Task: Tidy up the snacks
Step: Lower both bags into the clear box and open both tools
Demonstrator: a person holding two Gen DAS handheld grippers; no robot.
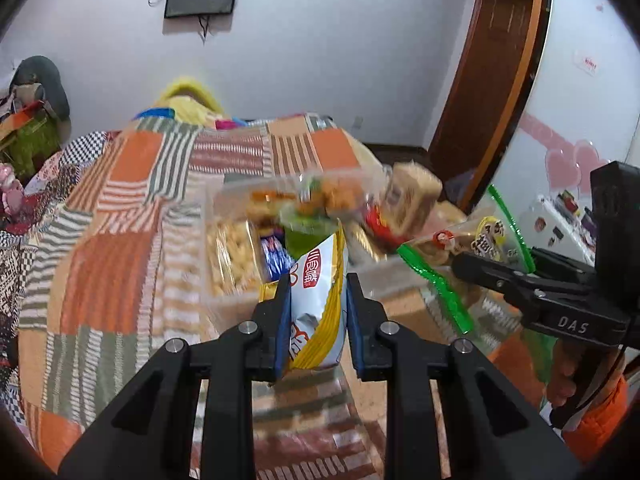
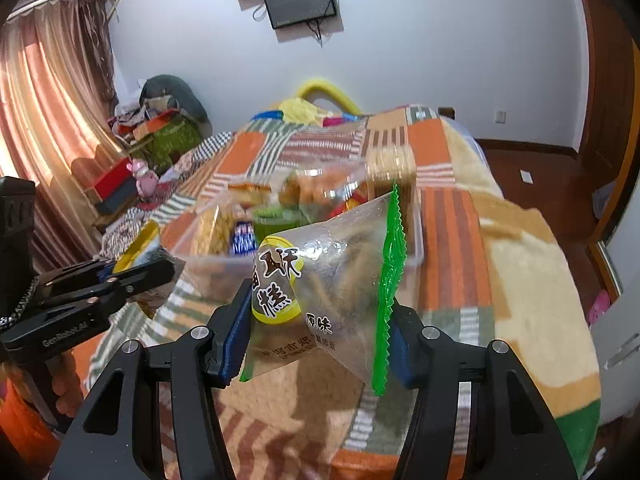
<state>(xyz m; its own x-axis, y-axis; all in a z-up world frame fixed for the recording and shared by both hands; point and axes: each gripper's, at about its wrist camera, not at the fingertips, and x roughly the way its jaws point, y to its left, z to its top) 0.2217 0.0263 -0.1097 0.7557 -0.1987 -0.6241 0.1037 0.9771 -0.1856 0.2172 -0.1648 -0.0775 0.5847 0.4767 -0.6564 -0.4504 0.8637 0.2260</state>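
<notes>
Gripping one snack packet each, left tool pinches white-yellow packet, right tool clamps green-edged packet.

White walls, wall-mounted screen, sunlit pink curtains, patchwork-blanketed bed, dark wooden door.
</notes>
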